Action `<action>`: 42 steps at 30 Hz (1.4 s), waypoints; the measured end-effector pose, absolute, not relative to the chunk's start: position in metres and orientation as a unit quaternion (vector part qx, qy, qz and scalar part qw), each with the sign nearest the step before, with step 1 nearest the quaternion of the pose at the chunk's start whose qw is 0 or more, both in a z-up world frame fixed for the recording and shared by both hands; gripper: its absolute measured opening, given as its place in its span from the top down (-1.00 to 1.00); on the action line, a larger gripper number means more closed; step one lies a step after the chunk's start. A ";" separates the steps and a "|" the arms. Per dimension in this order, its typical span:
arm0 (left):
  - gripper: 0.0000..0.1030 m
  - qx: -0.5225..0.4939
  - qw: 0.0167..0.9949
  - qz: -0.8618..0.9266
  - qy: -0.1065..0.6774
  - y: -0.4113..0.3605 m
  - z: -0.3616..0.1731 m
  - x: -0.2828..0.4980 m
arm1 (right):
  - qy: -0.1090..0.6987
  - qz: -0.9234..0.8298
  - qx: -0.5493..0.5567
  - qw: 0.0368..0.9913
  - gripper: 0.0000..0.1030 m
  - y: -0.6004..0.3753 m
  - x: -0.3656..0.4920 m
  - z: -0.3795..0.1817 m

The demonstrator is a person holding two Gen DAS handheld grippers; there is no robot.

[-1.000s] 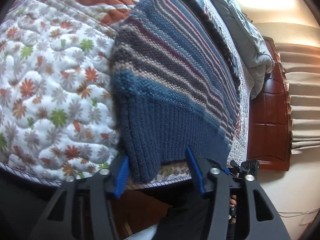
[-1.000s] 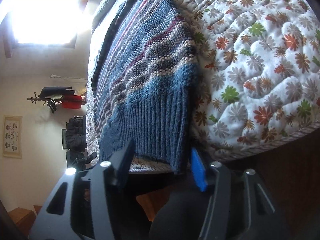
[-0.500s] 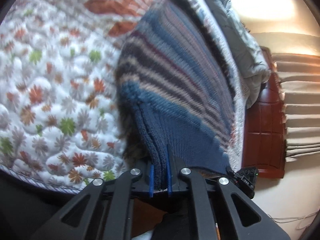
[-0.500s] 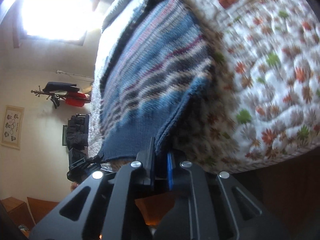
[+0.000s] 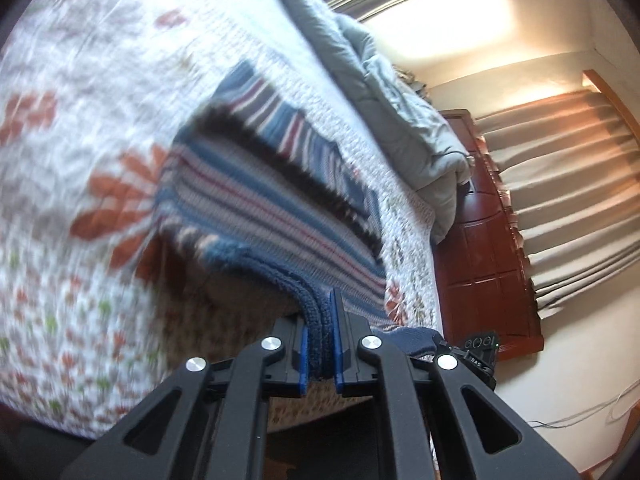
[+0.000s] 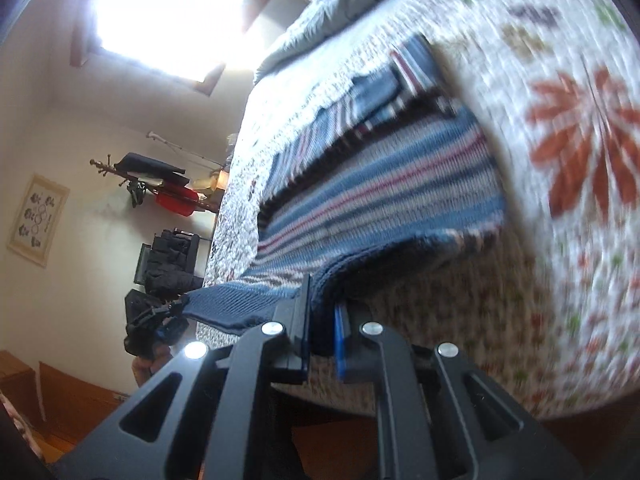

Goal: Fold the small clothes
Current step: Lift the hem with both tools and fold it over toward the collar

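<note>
Left gripper (image 5: 320,344) and right gripper (image 6: 322,328), blue pads clamped on the ribbed navy hem of the blue striped knitted sweater (image 5: 280,216), hold that hem raised at lower centre of each frame, the body trailing onto the white floral quilted bedspread (image 5: 80,240).

Blue striped knit sweater (image 5: 280,216) at frame centre, ribbed hem lifted off the floral bed quilt (image 5: 80,120).
</note>
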State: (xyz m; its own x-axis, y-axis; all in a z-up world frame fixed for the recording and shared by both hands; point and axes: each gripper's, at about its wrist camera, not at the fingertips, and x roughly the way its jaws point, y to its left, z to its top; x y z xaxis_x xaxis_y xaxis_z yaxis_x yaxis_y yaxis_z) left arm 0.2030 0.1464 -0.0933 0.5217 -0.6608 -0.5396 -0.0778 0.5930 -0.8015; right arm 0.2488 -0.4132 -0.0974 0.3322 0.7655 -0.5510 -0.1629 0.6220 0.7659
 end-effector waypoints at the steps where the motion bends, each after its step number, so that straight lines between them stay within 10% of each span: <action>1: 0.83 -0.406 0.774 -0.191 0.448 0.147 -0.088 0.211 | 0.487 0.308 0.303 0.759 0.85 -0.412 0.255 -0.092; 12: 0.83 -0.384 0.781 -0.190 0.454 0.153 -0.075 0.319 | 0.485 0.290 0.260 0.783 0.85 -0.393 0.365 -0.059; 33: 0.82 -0.415 0.724 -0.141 0.533 0.160 -0.182 0.494 | 0.558 0.239 0.271 0.747 0.83 -0.372 0.538 -0.164; 36: 0.63 -0.434 0.710 -0.146 0.535 0.165 -0.195 0.501 | 0.558 0.243 0.279 0.742 0.75 -0.376 0.550 -0.172; 39: -0.08 -0.449 0.710 -0.152 0.521 0.173 -0.197 0.501 | 0.554 0.257 0.274 0.743 0.73 -0.378 0.554 -0.175; 42: -0.17 -0.448 0.711 -0.159 0.518 0.180 -0.196 0.498 | 0.555 0.277 0.284 0.731 0.32 -0.381 0.556 -0.176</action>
